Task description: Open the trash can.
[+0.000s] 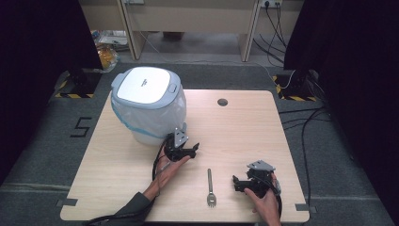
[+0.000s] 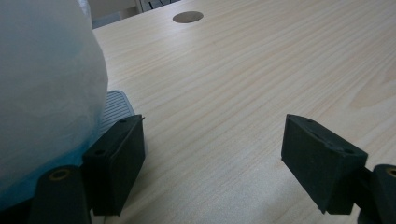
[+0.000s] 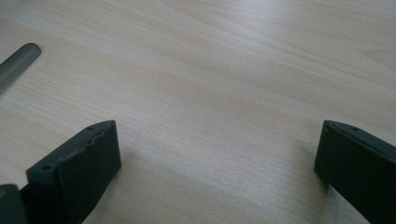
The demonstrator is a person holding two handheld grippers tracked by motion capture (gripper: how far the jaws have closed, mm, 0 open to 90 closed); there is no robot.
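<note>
Lidded white bin (image 1: 148,101), bag-lined, stands upright beside a metal fork (image 1: 211,188).

High view: fixed above the near edge of the table (image 1: 141,188), facing forward and down; takes in the whole tabletop and the floor beyond.
Left gripper view: rides low on the left hand-held gripper (image 1: 184,147), close to the wood, facing toward the far edge; bagged bin (image 2: 42,93) hard against its left side, round hole (image 2: 187,17) far ahead.
Right gripper view: rides on the right hand-held gripper (image 1: 247,182), very near the surface, facing across the table toward the fork (image 3: 16,63).
Shared: bin, hole and fork also seen from above; wood grain common to all three.
</note>
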